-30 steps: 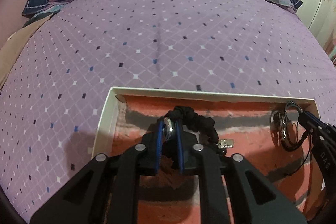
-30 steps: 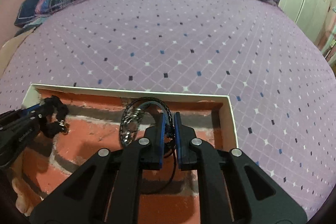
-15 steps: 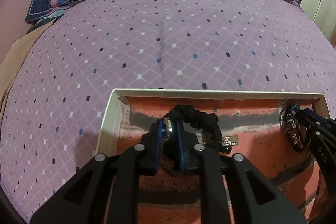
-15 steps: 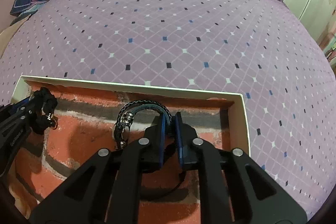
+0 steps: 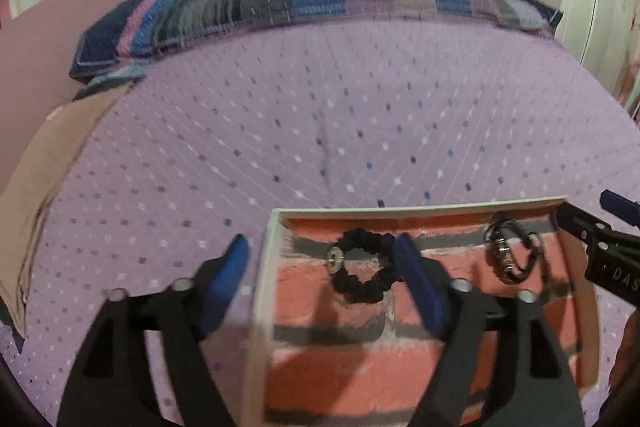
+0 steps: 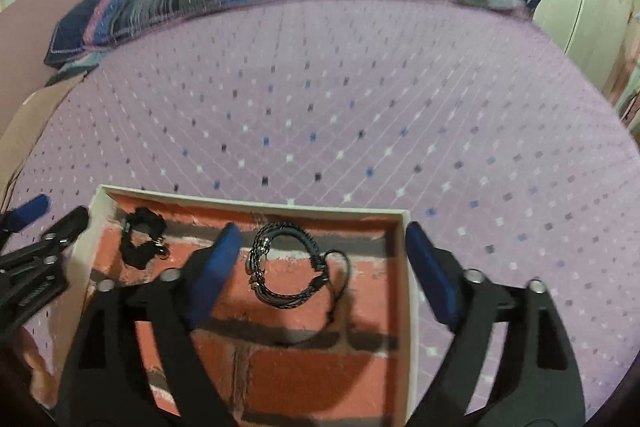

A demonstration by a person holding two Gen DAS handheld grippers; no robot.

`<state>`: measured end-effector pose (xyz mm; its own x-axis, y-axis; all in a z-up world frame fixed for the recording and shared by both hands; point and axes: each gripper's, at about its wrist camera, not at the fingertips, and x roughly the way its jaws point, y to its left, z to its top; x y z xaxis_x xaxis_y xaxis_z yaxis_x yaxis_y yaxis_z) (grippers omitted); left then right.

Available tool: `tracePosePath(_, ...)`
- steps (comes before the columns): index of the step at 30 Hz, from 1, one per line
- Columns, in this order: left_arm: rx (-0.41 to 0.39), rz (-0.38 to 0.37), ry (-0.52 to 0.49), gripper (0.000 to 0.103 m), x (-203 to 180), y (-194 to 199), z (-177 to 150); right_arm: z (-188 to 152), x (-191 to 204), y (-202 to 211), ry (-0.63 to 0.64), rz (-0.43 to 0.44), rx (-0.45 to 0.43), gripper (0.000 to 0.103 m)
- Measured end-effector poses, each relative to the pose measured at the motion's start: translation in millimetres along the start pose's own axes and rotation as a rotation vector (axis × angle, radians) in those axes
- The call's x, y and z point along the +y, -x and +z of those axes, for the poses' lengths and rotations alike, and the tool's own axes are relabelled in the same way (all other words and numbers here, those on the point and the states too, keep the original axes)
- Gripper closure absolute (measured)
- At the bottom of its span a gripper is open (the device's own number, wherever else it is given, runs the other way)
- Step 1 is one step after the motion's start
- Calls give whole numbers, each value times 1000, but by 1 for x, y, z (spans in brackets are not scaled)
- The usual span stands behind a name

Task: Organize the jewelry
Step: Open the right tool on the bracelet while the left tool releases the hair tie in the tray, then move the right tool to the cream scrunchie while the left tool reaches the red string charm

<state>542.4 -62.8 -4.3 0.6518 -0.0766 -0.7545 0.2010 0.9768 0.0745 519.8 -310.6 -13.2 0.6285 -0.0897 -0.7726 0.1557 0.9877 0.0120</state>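
Both claws spread wide, holding nothing. Left claw (image 5: 320, 283) straddles the box (image 5: 264, 267) left wall; right claw (image 6: 320, 267) straddles its right wall. Black beaded bracelet (image 5: 362, 267) sits far-left corner, braided cord bracelet (image 6: 286, 269) far-right. Lift straight up; avoid snagging the cord's loose tail or box rim.

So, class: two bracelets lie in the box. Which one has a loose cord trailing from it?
The braided bracelet, on the box's right side. A thin cord loops off its right edge; the ruffled black fabric bracelet at the left has only small metal charms.
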Motion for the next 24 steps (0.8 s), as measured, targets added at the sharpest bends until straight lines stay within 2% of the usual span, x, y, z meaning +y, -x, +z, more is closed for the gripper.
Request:
tracePosePath(4,-45,-1,26,17,23,45,-2,-5,-2,38,16,-29,-71,5)
tracePosePath(9,-92,18,62,13,51,91,-17,-29,-5,77,53,-64,-131,4)
tracePosePath(15,-118,42,80,13,72,128,-55,-69,-4,118,70,-81,-178,4)
tracePosePath(24,-149,42,96,13,79,173,-130,-144,3,172,50,-36,-220,4)
